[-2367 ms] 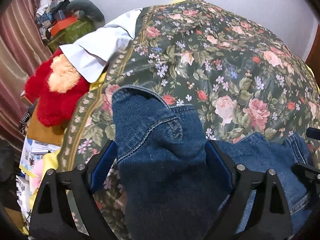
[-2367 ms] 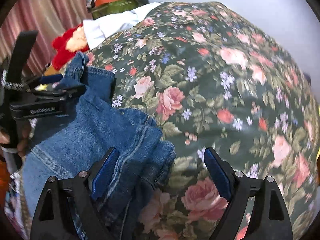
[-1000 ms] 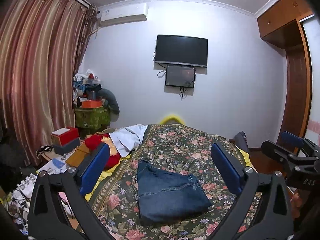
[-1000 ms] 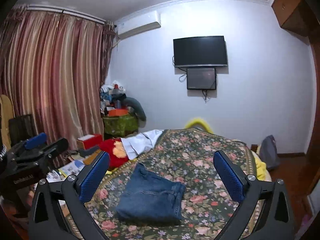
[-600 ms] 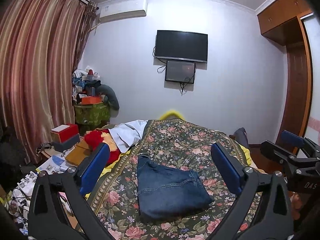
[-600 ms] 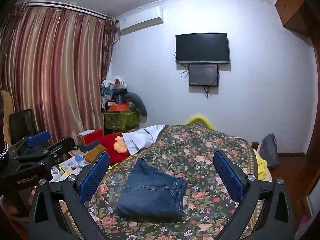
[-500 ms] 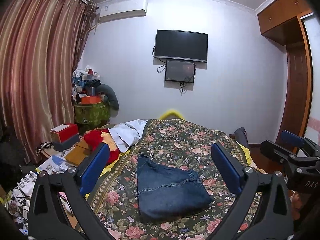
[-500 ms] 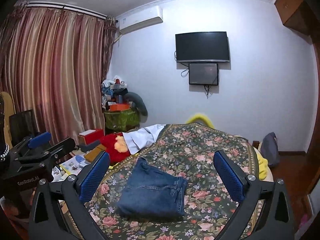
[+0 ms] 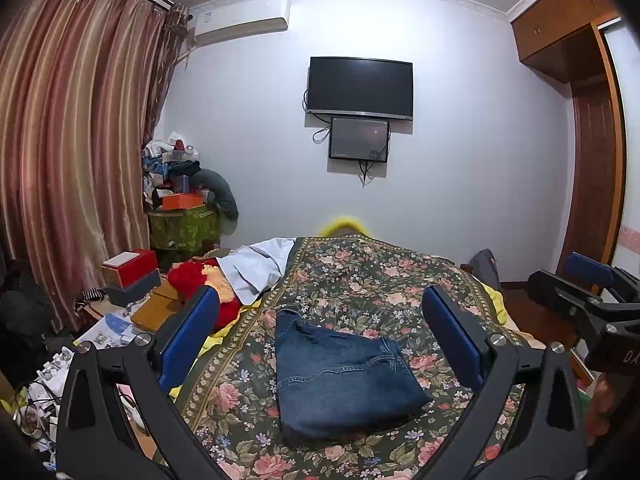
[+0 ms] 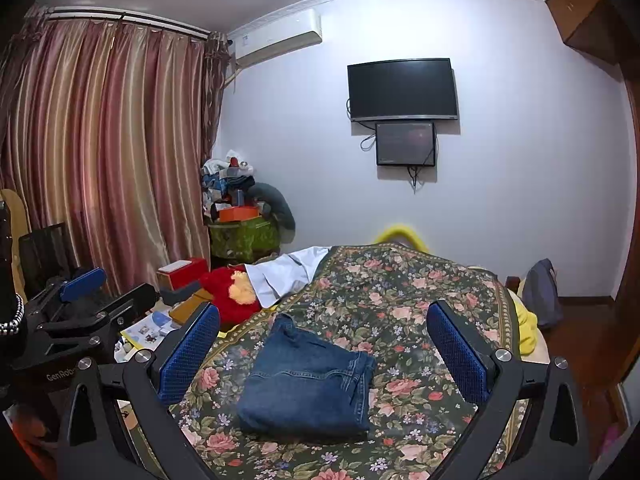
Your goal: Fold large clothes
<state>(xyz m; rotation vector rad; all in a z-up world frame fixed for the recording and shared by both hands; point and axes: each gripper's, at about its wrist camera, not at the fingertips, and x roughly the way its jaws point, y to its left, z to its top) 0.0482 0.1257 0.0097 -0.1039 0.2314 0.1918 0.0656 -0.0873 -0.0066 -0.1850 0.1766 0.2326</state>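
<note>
Folded jeans on the bed, near edge hidden; left claw and right claw spread wide above it, empty.

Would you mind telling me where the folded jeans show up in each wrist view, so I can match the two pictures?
Left wrist view: the folded jeans lie low and centre on the floral bedspread, framed between the open jaws.
Right wrist view: the folded jeans lie low, slightly left of centre, on the same bedspread.
Shared landmark: the wall-mounted TV above the far end of the bed.
</note>
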